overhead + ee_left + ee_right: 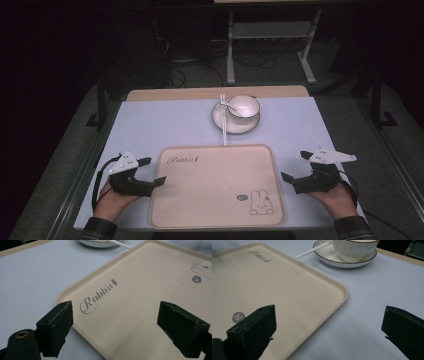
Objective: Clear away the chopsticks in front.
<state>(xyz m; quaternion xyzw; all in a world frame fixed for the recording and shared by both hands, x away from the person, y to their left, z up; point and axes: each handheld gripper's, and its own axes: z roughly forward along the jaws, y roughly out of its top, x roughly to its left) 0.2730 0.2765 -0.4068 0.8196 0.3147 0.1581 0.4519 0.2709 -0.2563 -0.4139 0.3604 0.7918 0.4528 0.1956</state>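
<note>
A beige tray [200,200], printed with "Rabbit" and a bunny drawing, lies at the table's near middle. Behind it a white bowl [244,105] rests on a saucer [222,121], with a spoon in the bowl and white chopsticks [224,131] reaching toward the tray. My left gripper [156,171] is open at the tray's left edge, its jaws spanning the tray corner [75,285]. At the tray's right edge my right gripper [292,166] is open too, holding nothing. The right gripper view has the tray [287,290], the bowl [354,248] and the chopsticks [312,250].
A pale blue mat [165,125] covers the table, with a wooden strip [215,93] along the far edge. Bare mat lies to either side of the saucer. Beyond the table stand a white metal frame [270,45] and floor cables in a dark room.
</note>
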